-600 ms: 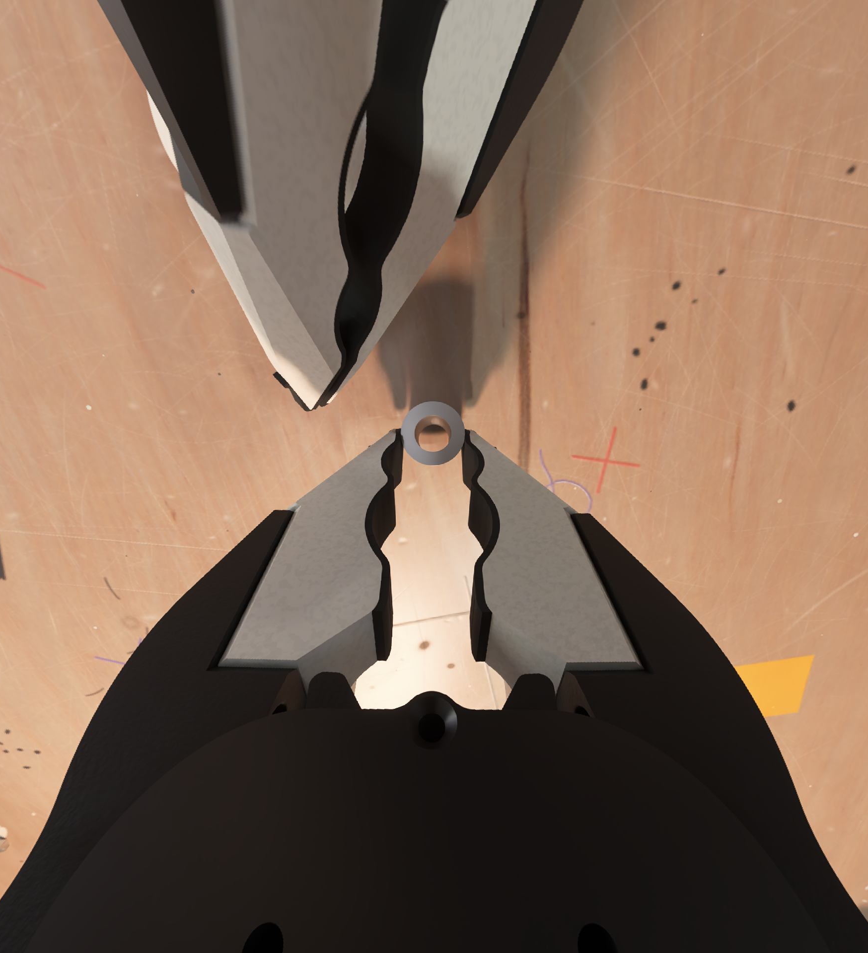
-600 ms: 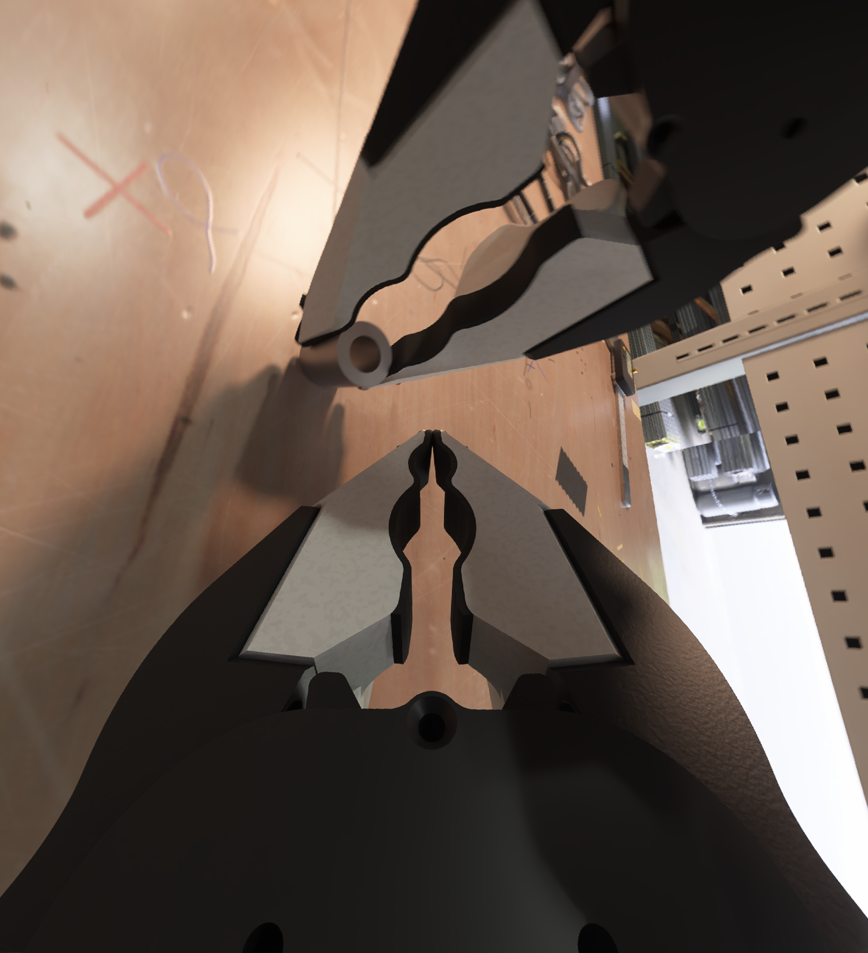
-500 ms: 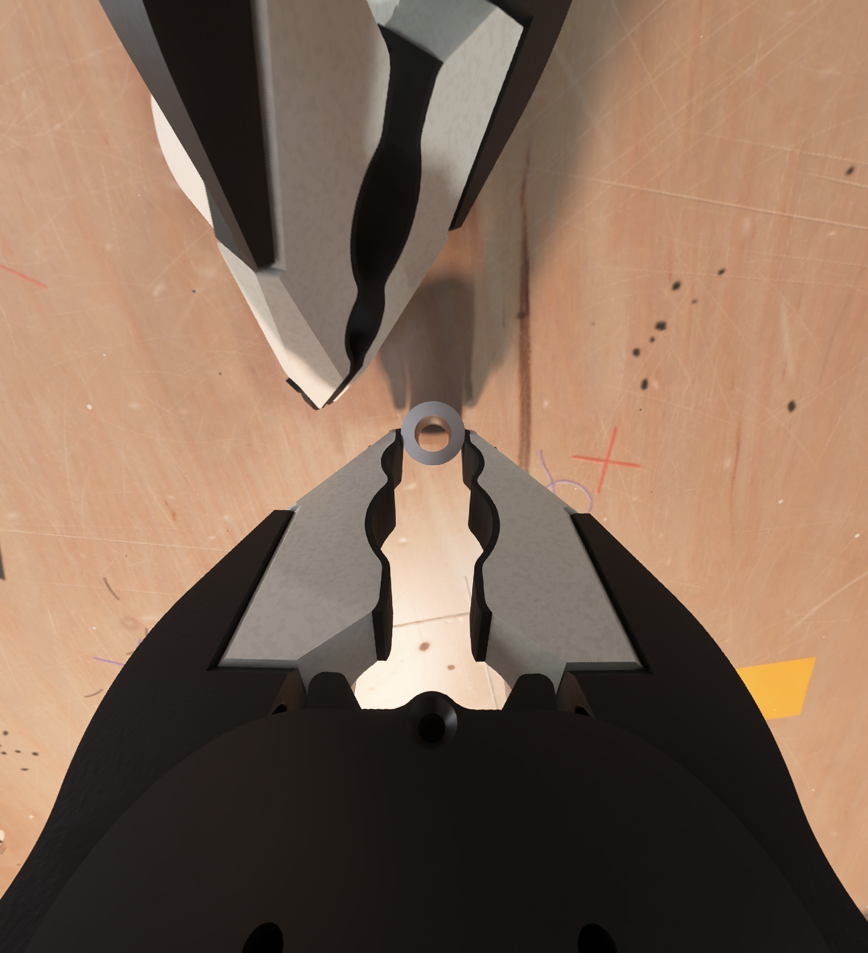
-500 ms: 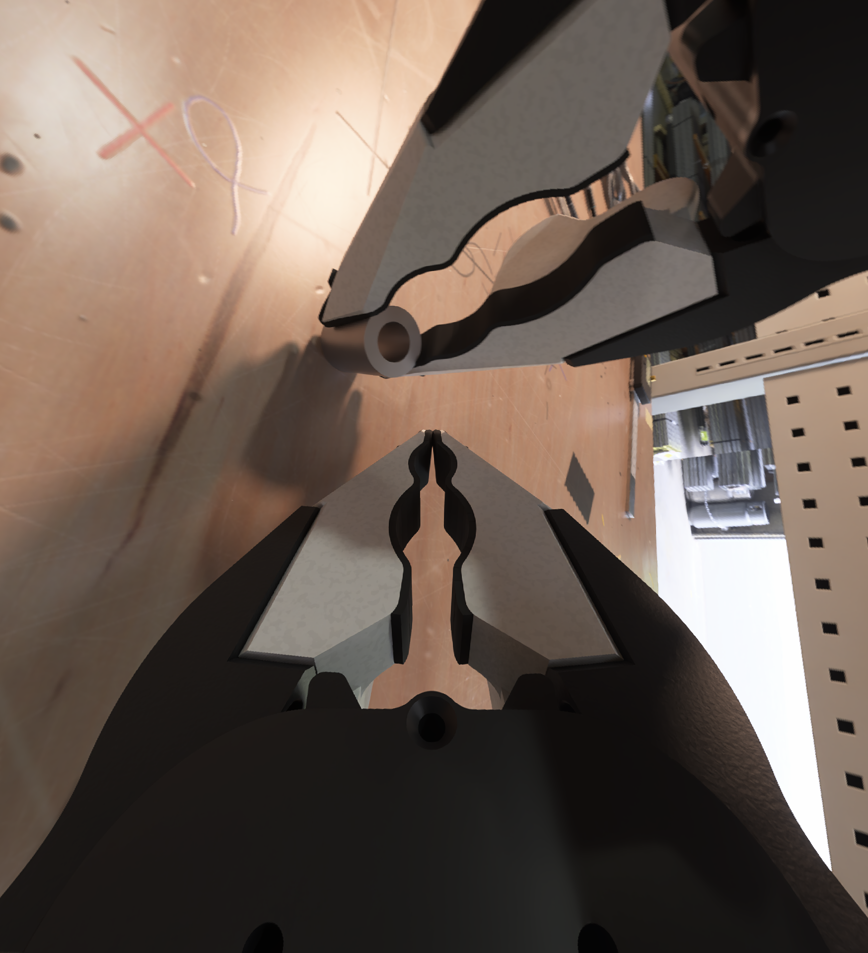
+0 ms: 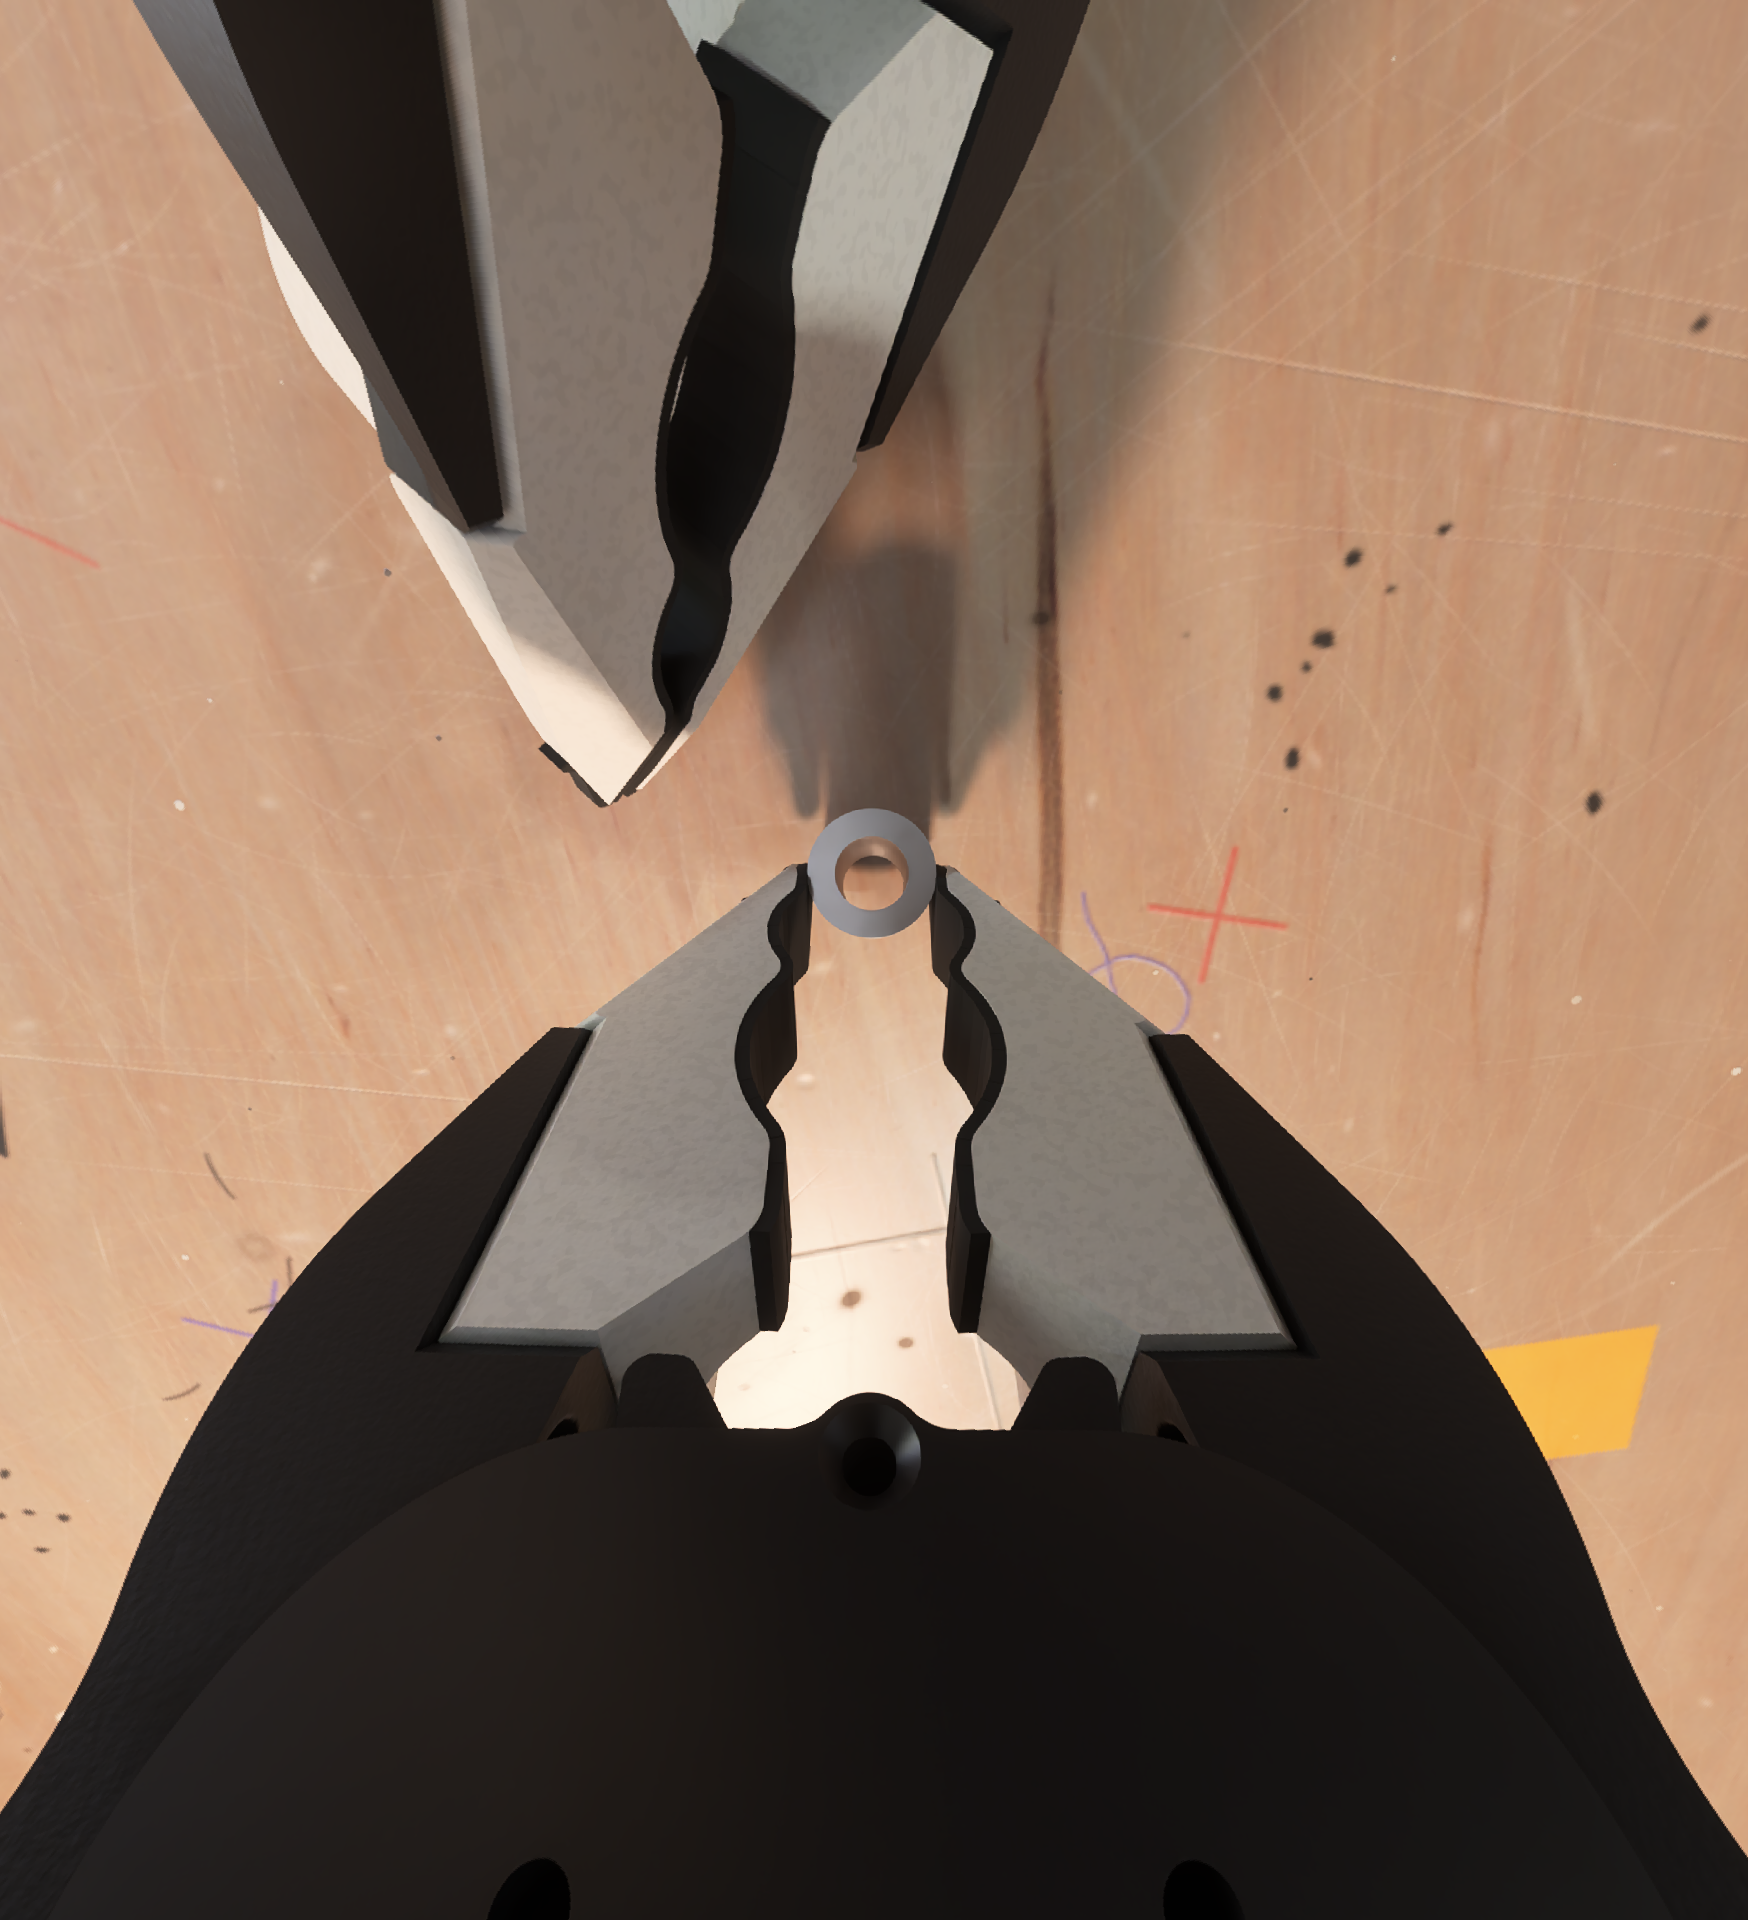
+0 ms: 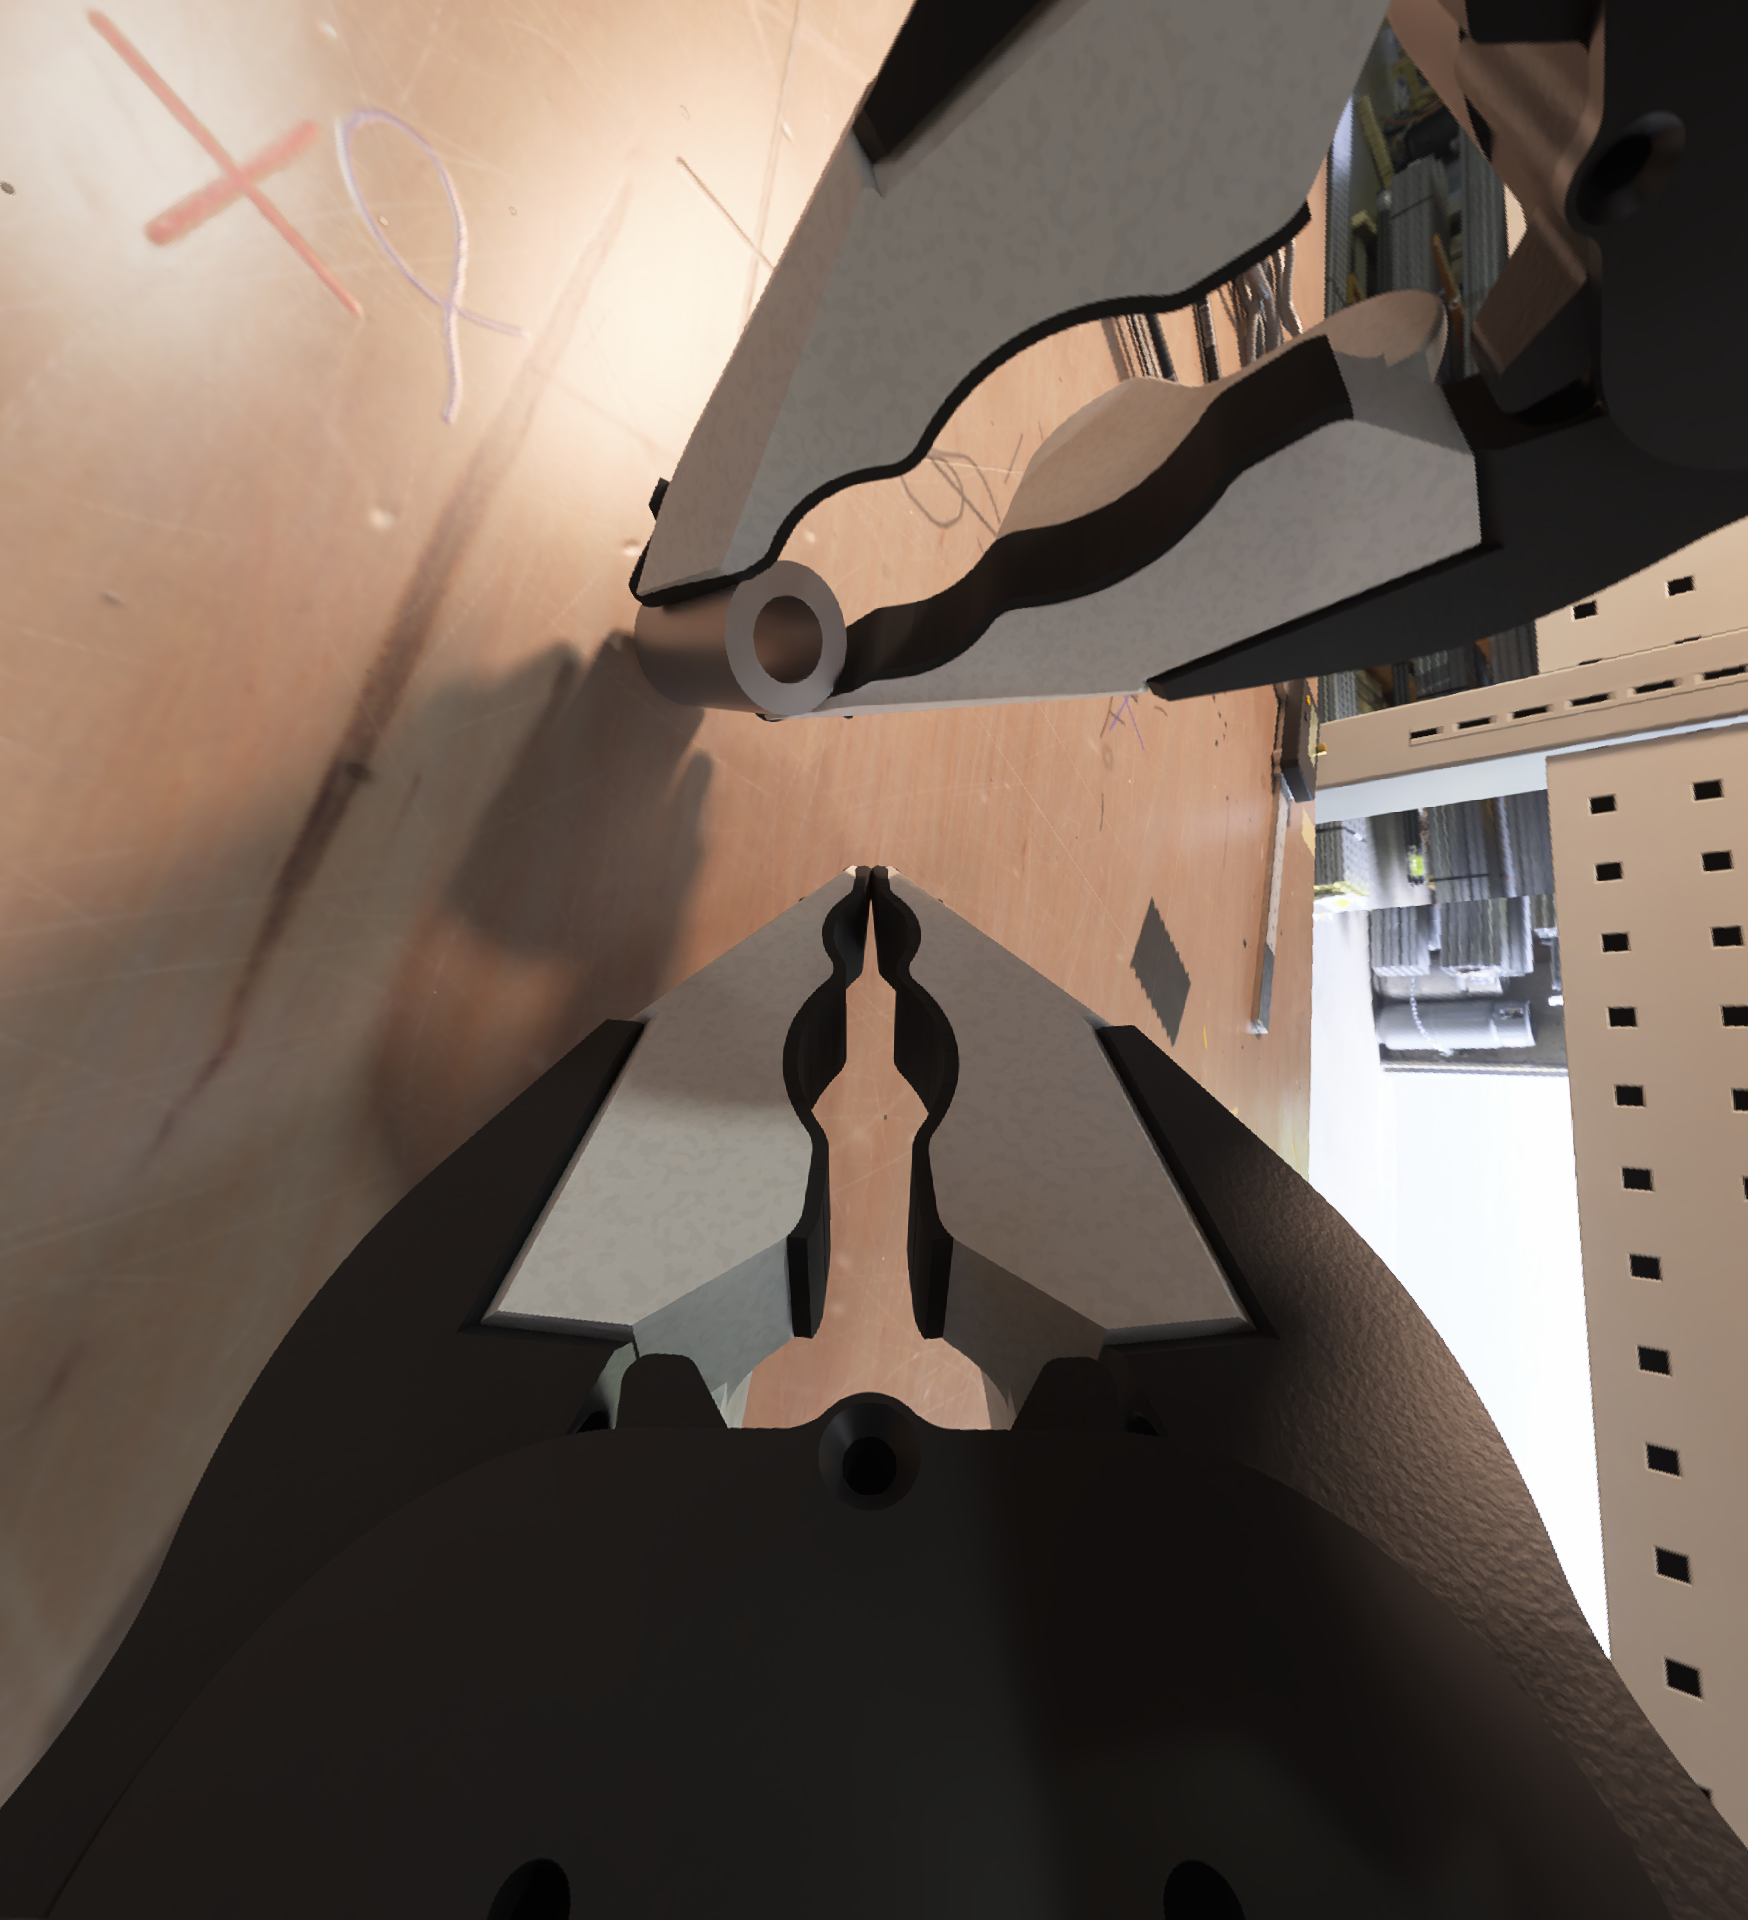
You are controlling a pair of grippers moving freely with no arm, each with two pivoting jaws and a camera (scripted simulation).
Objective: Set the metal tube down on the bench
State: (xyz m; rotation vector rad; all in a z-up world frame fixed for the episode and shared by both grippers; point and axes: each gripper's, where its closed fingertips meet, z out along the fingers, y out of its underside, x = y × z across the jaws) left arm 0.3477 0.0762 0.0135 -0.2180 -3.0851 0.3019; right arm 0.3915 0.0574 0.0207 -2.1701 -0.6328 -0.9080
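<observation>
Between the grey, wavy-edged fingertips of the left gripper (image 5: 871,878) sits the short grey metal tube (image 5: 871,873), pinched end-on above the scratched tan plywood bench (image 5: 1472,644), which bears red crosses and black specks. Nearby the right gripper (image 6: 870,873) is clenched, holding nothing. Beige pegboard panels (image 6: 1701,1143) stand beyond.
</observation>
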